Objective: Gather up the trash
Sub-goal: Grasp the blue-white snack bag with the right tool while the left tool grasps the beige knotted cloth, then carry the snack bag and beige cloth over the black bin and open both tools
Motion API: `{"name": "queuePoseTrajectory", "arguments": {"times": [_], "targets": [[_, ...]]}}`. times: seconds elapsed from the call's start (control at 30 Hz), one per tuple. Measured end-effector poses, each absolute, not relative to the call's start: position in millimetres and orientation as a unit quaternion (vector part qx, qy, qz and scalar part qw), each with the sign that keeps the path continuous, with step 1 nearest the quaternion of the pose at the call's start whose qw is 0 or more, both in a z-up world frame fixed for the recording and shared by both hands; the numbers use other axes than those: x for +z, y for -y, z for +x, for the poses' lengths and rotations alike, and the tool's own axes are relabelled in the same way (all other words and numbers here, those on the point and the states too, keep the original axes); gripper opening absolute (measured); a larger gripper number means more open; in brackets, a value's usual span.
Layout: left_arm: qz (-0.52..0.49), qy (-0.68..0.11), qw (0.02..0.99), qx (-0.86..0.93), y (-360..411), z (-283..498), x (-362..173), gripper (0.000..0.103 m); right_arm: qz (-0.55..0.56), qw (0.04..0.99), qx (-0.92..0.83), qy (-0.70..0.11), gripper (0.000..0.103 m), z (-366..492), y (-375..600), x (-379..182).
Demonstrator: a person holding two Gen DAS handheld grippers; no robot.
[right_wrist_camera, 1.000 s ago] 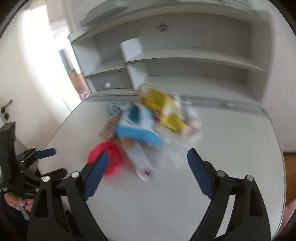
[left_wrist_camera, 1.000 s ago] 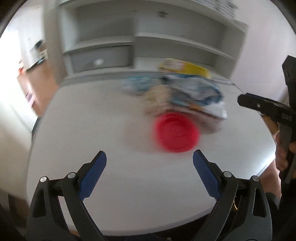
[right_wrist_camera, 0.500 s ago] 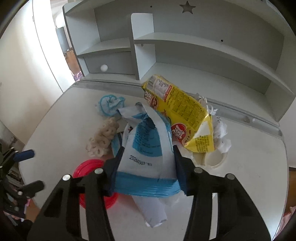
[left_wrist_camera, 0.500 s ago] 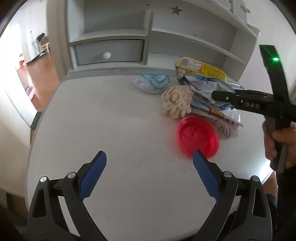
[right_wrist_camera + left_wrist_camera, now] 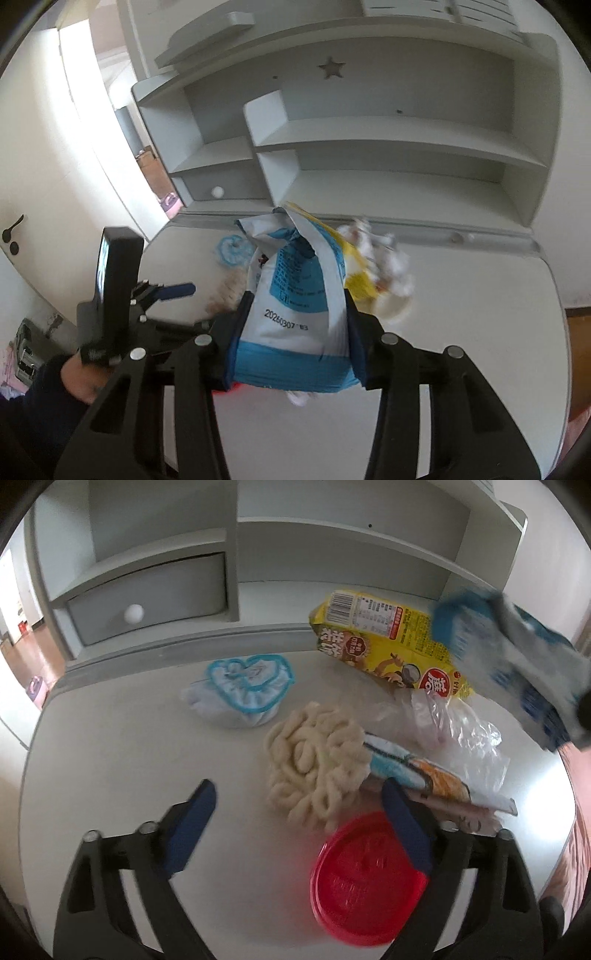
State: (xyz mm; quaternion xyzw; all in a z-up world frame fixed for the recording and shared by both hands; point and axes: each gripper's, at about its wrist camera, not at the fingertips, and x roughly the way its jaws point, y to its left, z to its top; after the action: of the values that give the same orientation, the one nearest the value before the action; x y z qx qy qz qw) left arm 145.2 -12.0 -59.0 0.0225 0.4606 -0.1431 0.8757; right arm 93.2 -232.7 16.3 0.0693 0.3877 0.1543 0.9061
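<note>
On the white table point(image 5: 110, 757) lies a pile of trash: a cream knotted bundle point(image 5: 317, 764), a red plastic lid point(image 5: 365, 878), a printed wrapper point(image 5: 436, 782), a clear plastic bag point(image 5: 458, 727), a yellow snack packet point(image 5: 388, 646) and a blue-trimmed white cap point(image 5: 243, 690). My left gripper point(image 5: 295, 812) hovers over the near side of the cream bundle. Its jaws are closing but press on nothing, and its right finger crosses over the lid. My right gripper point(image 5: 295, 332) is shut on a blue-and-white bag point(image 5: 295, 314), held above the table. That bag point(image 5: 509, 657) shows blurred at the upper right.
A grey shelf unit with a knobbed drawer point(image 5: 147, 602) stands along the table's far edge. Crumpled white paper point(image 5: 391, 266) lies behind the yellow packet. A sleeved hand point(image 5: 74, 376) holds the left gripper, whose fingertip point(image 5: 181, 288) shows at the table's left edge. A doorway opens far left.
My right gripper closed on the blue-and-white bag and lifted it off the pile. My left gripper moved in toward the cream bundle and lid, its jaws narrowing.
</note>
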Motion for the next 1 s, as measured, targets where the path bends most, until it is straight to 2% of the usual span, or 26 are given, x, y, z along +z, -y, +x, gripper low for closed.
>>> {"name": "queuePoseTrajectory", "arguments": {"times": [0.03, 0.1, 0.17, 0.37, 0.47, 0.77, 1.0], "targets": [[0.022, -0.464, 0.873, -0.144, 13, 148, -60, 0.066, 0.072, 0.906, 0.150, -0.389, 0.046, 91, 237, 15], [0.017, -0.473, 0.868, -0.147, 13, 150, -61, 0.027, 0.081, 0.906, 0.142, -0.391, 0.045, 84, 251, 12], [0.021, -0.467, 0.873, -0.139, 11, 147, -56, 0.023, 0.091, 0.908, 0.130, -0.389, 0.045, 75, 266, 11], [0.041, -0.415, 0.901, -0.121, 16, 118, -10, 0.022, 0.135, 0.917, 0.094, -0.365, 0.045, 32, 320, 16], [0.051, -0.394, 0.904, -0.159, 51, 101, 14, 0.022, 0.160, 0.919, 0.056, -0.357, 0.045, 3, 356, 13], [0.089, -0.368, 0.843, -0.381, 237, 29, 23, 0.022, 0.241, 0.900, -0.129, -0.339, 0.045, -130, 482, -15], [0.122, -0.378, 0.755, -0.521, 371, -47, -8, 0.022, 0.282, 0.850, -0.273, -0.352, 0.045, -227, 552, -58]]}}
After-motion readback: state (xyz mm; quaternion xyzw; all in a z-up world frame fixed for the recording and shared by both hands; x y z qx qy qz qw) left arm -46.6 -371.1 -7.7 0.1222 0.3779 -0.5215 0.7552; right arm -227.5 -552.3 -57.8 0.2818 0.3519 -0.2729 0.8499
